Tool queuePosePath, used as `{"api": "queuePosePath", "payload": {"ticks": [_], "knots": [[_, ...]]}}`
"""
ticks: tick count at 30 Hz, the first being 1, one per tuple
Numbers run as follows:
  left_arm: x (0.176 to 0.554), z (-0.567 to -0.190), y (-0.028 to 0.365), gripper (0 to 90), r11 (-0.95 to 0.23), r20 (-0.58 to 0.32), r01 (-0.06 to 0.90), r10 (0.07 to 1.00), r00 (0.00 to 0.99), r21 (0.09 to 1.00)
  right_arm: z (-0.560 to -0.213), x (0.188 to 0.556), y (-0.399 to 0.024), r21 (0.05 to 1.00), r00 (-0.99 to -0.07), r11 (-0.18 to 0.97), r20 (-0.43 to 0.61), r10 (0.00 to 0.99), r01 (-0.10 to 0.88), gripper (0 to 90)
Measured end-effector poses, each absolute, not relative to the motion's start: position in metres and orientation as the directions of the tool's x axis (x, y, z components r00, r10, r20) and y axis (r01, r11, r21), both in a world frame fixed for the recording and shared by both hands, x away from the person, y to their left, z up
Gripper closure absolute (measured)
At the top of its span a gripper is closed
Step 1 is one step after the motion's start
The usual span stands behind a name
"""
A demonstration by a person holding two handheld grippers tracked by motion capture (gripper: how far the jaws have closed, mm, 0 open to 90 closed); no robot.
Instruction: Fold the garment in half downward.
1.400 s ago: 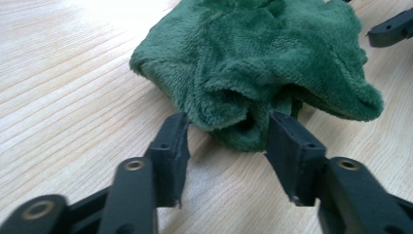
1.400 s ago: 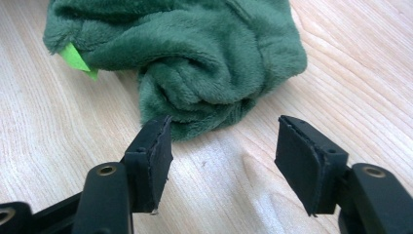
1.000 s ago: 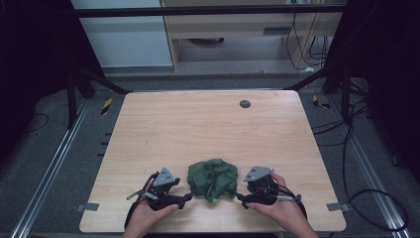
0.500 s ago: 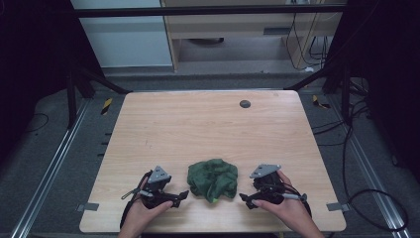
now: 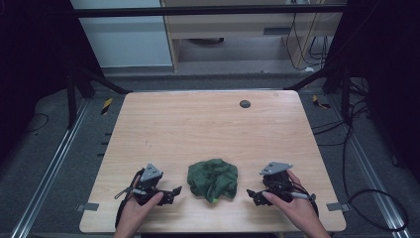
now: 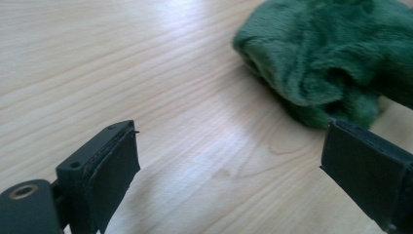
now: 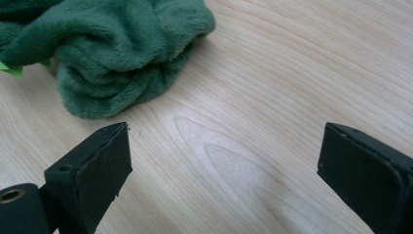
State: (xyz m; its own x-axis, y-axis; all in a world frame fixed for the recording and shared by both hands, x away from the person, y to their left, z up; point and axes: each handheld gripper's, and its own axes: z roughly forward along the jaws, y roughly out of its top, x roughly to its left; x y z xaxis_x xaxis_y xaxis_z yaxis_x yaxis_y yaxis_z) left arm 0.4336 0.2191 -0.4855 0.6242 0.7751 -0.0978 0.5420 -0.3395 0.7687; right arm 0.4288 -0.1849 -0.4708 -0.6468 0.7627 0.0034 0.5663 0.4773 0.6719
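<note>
The green cloth point(image 5: 213, 179) lies crumpled in a soft heap near the front edge of the desk point(image 5: 208, 124), between the two grippers and touching neither. In the left gripper view the cloth point(image 6: 336, 58) sits ahead of the jaws and off toward the far-side jaw; in the right gripper view the cloth point(image 7: 112, 53) lies ahead and beyond the jaw on the picture's left, with a small bright green tag point(image 7: 12, 69) poking out at its edge. The left gripper point(image 5: 171, 192) and the right gripper point(image 5: 253, 194) both stand released, jaws spread wide over bare wood, holding nothing. The step in hand looks like an approach to pick up or spread the cloth. To do it well, each gripper probably needs to turn inward until a fold or hem lies squarely between its jaws, then come in low along the desk so that one jaw slides beneath the fabric. Pinching an outer edge rather than the bulky middle should give a cleaner hold, since plush fabric tends to bunch and slip.
</note>
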Motion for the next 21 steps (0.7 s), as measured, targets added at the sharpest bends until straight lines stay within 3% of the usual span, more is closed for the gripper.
{"api": "queuePosePath", "payload": {"ticks": [11,21], "knots": [[0.443,-0.488,0.244,5.9,-0.283,-0.085,0.573,0.843,0.531,0.769,-0.471,0.435,-0.202,0.68,-0.589,0.427,0.01,0.808,0.596,5.1],[0.452,-0.495,0.249,6.1,-0.286,-0.075,0.597,0.86,0.505,0.75,-0.471,0.463,-0.209,0.665,-0.522,0.361,0.052,0.851,0.654,5.7]]}}
